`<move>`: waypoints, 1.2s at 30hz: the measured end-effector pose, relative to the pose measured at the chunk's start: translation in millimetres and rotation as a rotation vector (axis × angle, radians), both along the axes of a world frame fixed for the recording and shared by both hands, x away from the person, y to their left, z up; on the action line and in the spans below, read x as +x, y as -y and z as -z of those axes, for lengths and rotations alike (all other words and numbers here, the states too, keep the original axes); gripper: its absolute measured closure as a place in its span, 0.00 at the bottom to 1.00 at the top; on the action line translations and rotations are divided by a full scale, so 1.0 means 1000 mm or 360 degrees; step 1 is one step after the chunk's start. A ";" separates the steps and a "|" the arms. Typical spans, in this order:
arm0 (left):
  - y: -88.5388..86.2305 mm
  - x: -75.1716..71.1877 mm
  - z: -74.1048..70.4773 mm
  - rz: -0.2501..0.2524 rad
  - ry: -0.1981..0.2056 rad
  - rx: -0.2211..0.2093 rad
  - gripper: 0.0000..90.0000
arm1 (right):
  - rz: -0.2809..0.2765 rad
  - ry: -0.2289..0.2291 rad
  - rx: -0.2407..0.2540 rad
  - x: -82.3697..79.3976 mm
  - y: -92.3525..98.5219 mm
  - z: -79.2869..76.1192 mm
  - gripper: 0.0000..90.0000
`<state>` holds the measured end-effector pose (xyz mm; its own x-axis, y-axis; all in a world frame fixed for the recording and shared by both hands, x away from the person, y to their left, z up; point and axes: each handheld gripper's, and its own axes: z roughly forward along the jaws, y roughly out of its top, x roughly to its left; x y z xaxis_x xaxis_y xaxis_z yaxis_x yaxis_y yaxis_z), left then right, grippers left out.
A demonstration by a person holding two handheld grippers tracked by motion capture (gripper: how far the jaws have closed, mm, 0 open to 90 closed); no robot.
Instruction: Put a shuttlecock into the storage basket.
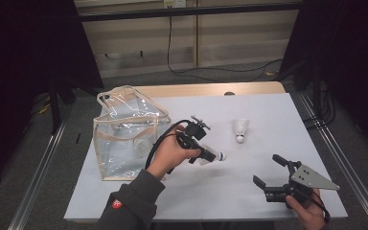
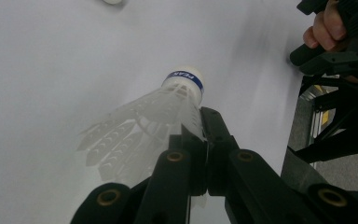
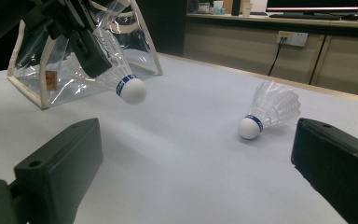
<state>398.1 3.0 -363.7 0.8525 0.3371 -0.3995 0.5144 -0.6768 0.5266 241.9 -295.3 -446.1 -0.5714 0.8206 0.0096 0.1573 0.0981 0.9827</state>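
Note:
My left gripper (image 1: 209,155) hangs a little above the white table (image 1: 249,191), shut on the feather skirt of a white shuttlecock (image 1: 218,156). In the left gripper view the two black jaws (image 2: 204,127) meet on the skirt's edge, and the shuttlecock (image 2: 168,105) points its blue-banded cork away and up. A second shuttlecock (image 1: 240,129) lies on the table farther back; it is the one between the jaws' lines in the right gripper view (image 3: 270,112). My right gripper (image 1: 267,169) rests low at the front right, open, with nothing between its jaws (image 3: 196,154).
A clear plastic bag (image 1: 124,129) with beige trim stands open at the table's left, just behind the left hand; something pale lies inside it. The table's right edge and a metal rail (image 1: 345,158) run close to the right gripper.

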 end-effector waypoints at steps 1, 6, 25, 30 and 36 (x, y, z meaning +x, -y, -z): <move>0.000 0.000 -0.001 -0.0003 -0.0003 0.0000 1.00 | -0.0001 -0.0002 -0.0001 0.000 0.000 0.000 0.02; -0.004 0.002 -0.007 -0.0012 -0.0012 0.0000 1.00 | -0.0008 0.0001 -0.0006 0.002 -0.002 0.000 0.02; -0.022 0.005 -0.029 -0.0071 -0.0032 -0.0009 1.00 | -0.0035 0.0009 0.0001 0.005 -0.007 -0.001 0.02; -0.024 0.007 -0.037 -0.0066 -0.0034 -0.0014 1.00 | -0.0041 0.0007 -0.0003 0.005 -0.006 -0.001 0.02; -0.027 0.010 -0.044 -0.0077 -0.0049 -0.0024 1.00 | -0.0032 0.0012 0.0007 0.004 -0.006 -0.001 0.02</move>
